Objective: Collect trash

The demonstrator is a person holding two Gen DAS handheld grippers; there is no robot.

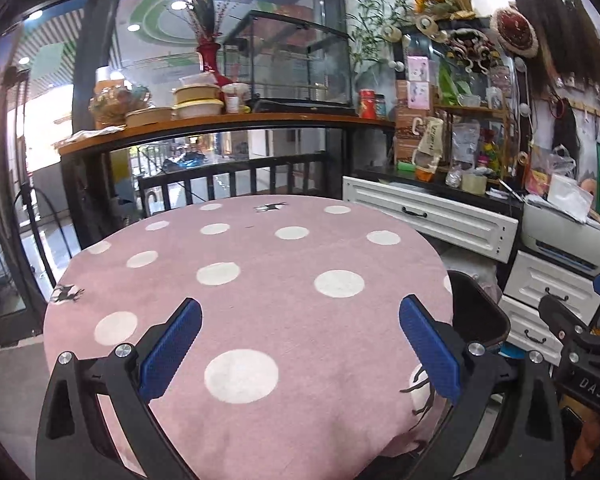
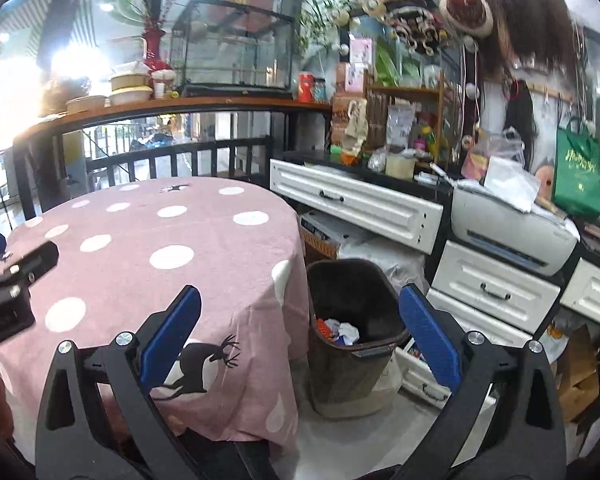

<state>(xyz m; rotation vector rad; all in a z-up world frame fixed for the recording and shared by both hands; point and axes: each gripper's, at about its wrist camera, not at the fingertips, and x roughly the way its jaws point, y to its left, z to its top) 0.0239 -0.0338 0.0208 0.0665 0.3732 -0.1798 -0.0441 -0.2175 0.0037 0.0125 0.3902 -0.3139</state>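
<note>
A dark brown waste bin (image 2: 352, 364) stands on the floor right of the round table (image 2: 140, 280), which wears a pink cloth with white dots. Crumpled white and orange trash (image 2: 340, 331) lies at the bin's bottom. My right gripper (image 2: 300, 312) hangs open above the gap between table edge and bin, nothing between its blue pads. My left gripper (image 1: 300, 320) is open over the pink tabletop (image 1: 260, 300), also holding nothing. The bin's rim (image 1: 480, 312) peeks out at the right in the left wrist view. The right gripper (image 1: 572, 320) shows there at the right edge, and the left gripper (image 2: 16, 280) at the left edge of the right wrist view.
White drawers (image 2: 492, 288) and a printer (image 2: 512, 236) line the wall right of the bin. A black railing with a wooden counter (image 1: 228, 120) holding bowls runs behind the table. Cluttered shelves (image 1: 460, 136) fill the back right.
</note>
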